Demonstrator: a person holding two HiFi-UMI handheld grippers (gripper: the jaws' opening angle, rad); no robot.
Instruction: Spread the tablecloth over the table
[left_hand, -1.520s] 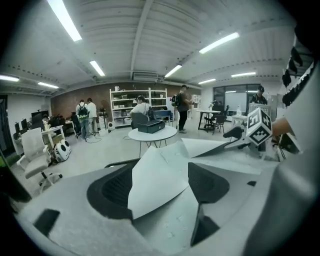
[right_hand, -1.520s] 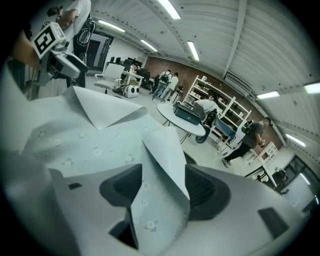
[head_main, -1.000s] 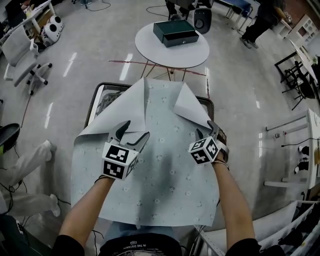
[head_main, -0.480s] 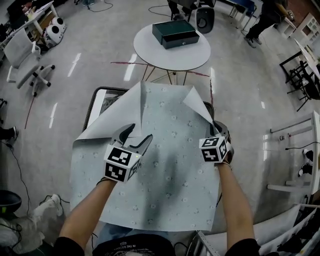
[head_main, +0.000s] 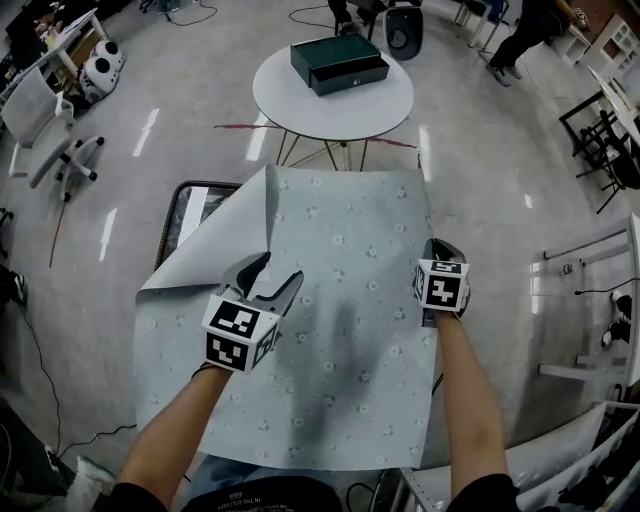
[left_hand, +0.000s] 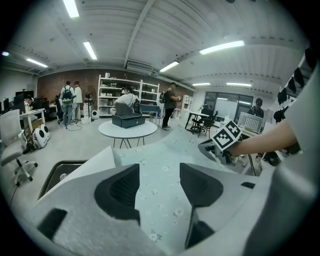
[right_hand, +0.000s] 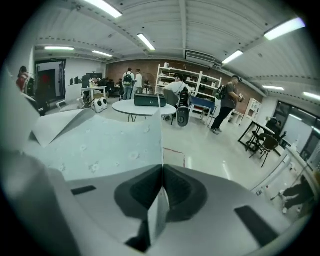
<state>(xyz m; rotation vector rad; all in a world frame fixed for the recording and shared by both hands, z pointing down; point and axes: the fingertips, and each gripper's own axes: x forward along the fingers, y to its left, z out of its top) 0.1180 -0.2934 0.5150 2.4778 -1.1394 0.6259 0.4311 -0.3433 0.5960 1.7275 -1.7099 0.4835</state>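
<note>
pinching the right edge of the tablecloth (head_main: 340, 330) with the right gripper (head_main: 437, 252), jaws pressed together on the thin sheet, with a sliver of it upright between the pads in the right gripper view. hovering over the left half with the left gripper (head_main: 268, 282), jaws apart but closing, with nothing pinched, only patterned cloth visible below through the gap.

likely troubles from here:
- closing the left jaws on air or on a flat stretch of cloth, and so bunching it instead of catching the folded flap (head_main: 228, 245).
- tugging too hard on the right and dragging the whole sheet toward that side, baring more of the table (head_main: 186, 205) at the far left.
- losing the thin edge out of the right clamp under a sharp pull.
- leaving the far-left corner doubled over, pale underside up.

as for place: draped across most of the table, near edge hanging toward the person, far-left corner folded back over itself, dark table rim exposed beside it. right edge inside the right claw. fold crease just ahead of the left claw's tips, flap just beyond and to the left, apparently untouched.
</note>
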